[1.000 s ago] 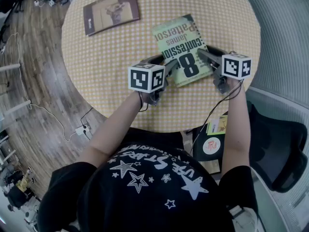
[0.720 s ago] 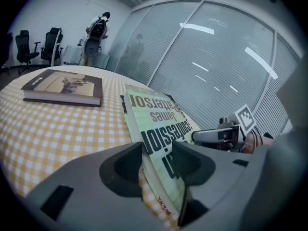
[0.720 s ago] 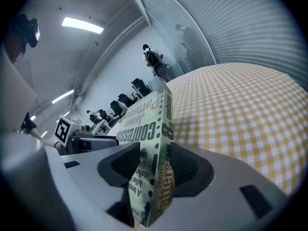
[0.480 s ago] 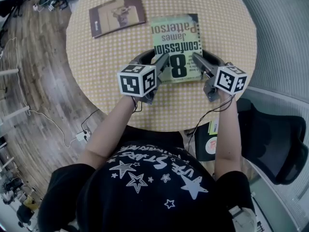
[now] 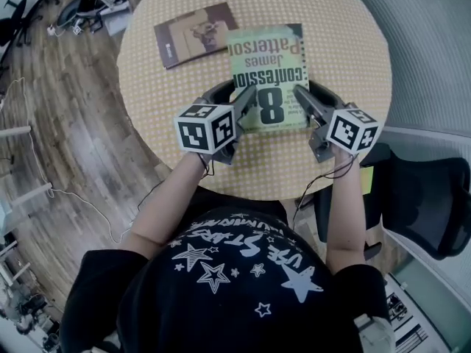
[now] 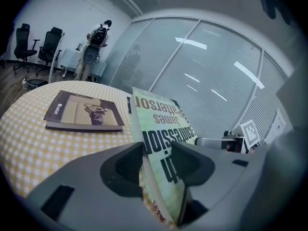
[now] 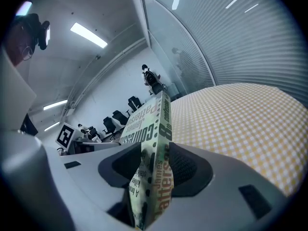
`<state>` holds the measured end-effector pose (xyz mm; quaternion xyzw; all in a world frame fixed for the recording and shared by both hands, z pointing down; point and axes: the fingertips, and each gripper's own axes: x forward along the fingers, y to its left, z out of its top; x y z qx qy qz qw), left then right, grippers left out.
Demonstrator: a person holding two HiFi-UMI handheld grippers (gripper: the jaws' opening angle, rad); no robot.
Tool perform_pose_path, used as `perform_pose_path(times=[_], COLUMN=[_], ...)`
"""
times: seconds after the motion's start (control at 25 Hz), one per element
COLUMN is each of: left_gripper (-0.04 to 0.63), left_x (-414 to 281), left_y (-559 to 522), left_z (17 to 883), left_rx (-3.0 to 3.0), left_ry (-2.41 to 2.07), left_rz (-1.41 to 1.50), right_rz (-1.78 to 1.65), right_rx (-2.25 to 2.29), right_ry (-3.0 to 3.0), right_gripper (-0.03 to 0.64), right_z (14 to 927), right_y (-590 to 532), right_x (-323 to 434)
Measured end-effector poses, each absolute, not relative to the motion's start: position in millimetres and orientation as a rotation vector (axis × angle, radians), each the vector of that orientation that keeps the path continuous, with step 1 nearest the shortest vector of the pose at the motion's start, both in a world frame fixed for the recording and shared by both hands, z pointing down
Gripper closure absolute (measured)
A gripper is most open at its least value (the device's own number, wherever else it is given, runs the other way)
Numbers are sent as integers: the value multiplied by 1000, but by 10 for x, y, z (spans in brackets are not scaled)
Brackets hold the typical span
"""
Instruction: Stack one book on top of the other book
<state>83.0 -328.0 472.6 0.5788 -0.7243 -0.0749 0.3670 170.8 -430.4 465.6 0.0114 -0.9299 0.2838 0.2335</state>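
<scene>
Over the table, left gripper and right gripper — jaws just closing — pinch the "James Patterson" book.

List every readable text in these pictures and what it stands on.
"James Patterson": green book, cover and spine.
"confession": same cover and spine.
"8": same cover and spine.
Small print on the green book: too small to read.
White word on the brown book: too blurred.
Shirt print: ends "STARS"; rest unclear.
</scene>
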Motion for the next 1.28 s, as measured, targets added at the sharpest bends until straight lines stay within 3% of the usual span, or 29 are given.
perform_pose_path(times=[0.6,1.28], left_gripper=[410,413], left_x=[452,1026], left_y=[-2511,-2120], left_z=[4661,4645], left_rx=[1696,1742], left_ry=[-1699,-1596], left_rz=[-73,19], right_rz=[890,1027], right_rx=[349,485], right_ry=[-2609,-2610], right_gripper=[428,430], right_z=[4631,4680], right_y=[-3302,-2797], right_x=[1550,2226])
